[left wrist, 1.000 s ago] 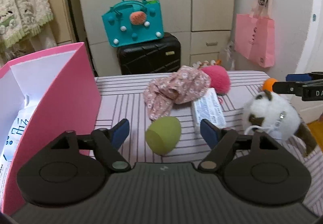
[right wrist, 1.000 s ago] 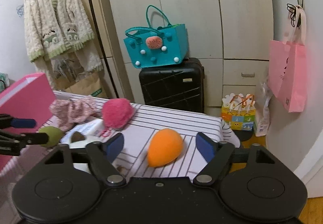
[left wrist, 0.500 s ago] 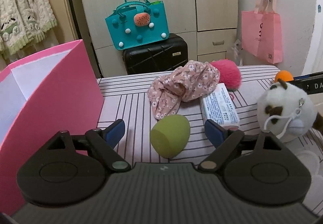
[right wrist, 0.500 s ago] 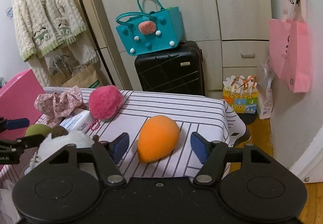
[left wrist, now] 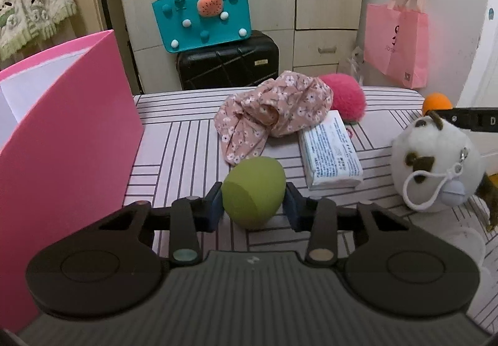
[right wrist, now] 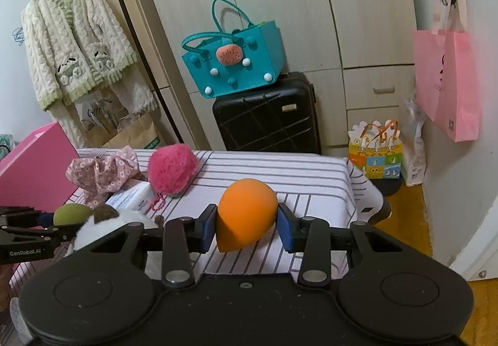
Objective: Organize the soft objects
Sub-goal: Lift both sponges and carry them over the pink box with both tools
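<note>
My left gripper is shut on a green egg-shaped sponge that rests on the striped tablecloth. My right gripper is shut on an orange egg-shaped sponge near the table's right end. A pink floral cloth, a fluffy pink ball, a white tissue pack and a white-and-brown plush toy lie on the table. The orange sponge also shows in the left wrist view, and the green sponge in the right wrist view.
An open pink box stands at the table's left. Behind the table are a black suitcase with a teal bag on it, and cupboards. A pink bag hangs on the right wall.
Both grippers moved forward and closed: the left jaws onto the green sponge, the right jaws onto the orange sponge.
</note>
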`<control>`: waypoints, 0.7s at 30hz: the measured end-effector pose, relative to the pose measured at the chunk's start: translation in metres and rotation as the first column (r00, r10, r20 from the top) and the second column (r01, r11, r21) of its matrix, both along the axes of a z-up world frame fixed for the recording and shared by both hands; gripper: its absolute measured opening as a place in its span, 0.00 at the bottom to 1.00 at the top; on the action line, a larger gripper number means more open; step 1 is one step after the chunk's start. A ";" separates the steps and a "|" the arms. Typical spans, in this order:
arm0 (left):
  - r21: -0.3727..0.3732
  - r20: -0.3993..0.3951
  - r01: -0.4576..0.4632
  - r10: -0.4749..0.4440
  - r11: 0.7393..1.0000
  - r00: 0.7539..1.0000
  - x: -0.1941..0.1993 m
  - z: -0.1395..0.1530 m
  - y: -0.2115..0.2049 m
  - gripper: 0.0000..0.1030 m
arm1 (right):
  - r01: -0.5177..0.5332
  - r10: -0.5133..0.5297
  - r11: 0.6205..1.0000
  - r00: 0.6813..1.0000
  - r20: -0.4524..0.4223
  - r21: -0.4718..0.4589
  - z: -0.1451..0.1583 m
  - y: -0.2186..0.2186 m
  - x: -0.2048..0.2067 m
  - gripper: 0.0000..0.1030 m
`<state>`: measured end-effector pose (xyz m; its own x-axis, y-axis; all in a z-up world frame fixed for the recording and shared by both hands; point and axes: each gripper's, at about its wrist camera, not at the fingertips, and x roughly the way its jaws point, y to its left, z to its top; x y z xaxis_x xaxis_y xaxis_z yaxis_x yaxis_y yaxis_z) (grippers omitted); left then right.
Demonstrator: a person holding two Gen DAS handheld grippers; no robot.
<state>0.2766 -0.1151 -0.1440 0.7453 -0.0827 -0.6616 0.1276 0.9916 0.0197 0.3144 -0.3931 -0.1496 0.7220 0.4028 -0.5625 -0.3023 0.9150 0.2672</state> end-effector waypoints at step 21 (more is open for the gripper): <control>-0.132 0.049 0.106 -0.101 0.986 0.994 -0.075 0.057 0.023 0.37 | -0.125 0.126 0.992 0.988 0.090 -0.020 0.075 0.048 -0.107 0.45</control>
